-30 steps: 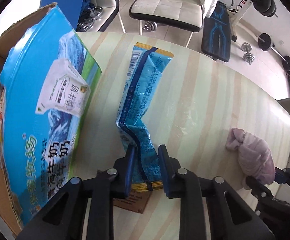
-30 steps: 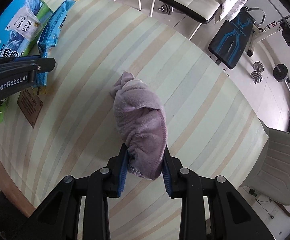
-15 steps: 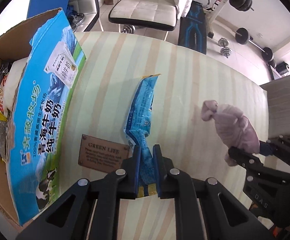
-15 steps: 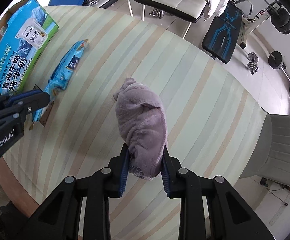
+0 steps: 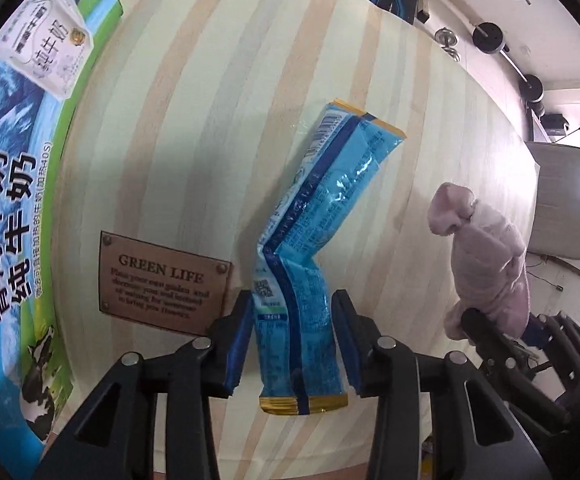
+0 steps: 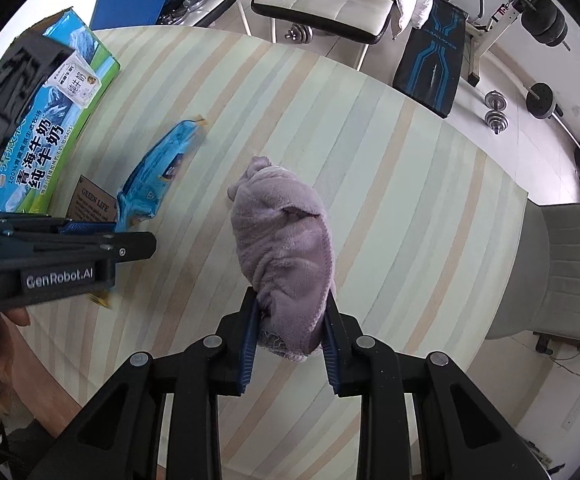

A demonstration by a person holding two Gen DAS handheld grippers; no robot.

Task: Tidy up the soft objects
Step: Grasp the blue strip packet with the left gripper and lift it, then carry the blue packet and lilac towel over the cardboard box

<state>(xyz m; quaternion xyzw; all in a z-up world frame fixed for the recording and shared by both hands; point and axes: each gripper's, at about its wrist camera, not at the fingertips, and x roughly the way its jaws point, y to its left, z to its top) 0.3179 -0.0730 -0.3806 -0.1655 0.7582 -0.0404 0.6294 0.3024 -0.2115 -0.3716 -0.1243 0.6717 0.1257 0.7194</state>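
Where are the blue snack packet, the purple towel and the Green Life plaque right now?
blue snack packet [image 5: 296, 320]: left wrist view, its lower half between the open gripper fingers.
purple towel [image 6: 285, 248]: right wrist view, middle of the bundle.
Green Life plaque [image 5: 161, 282]: left wrist view, centre of its lettered face.

1. A home room that doubles as a gym.
2. Beyond the striped table [image 6: 370, 152], far ahead of the right claw, stand white padded chairs [image 6: 322, 0] on a tiled floor.
3. To the upper right of that claw are dumbbells [image 6: 496, 114], a barbell [image 6: 562, 120] and a weight bench [image 6: 434, 60].
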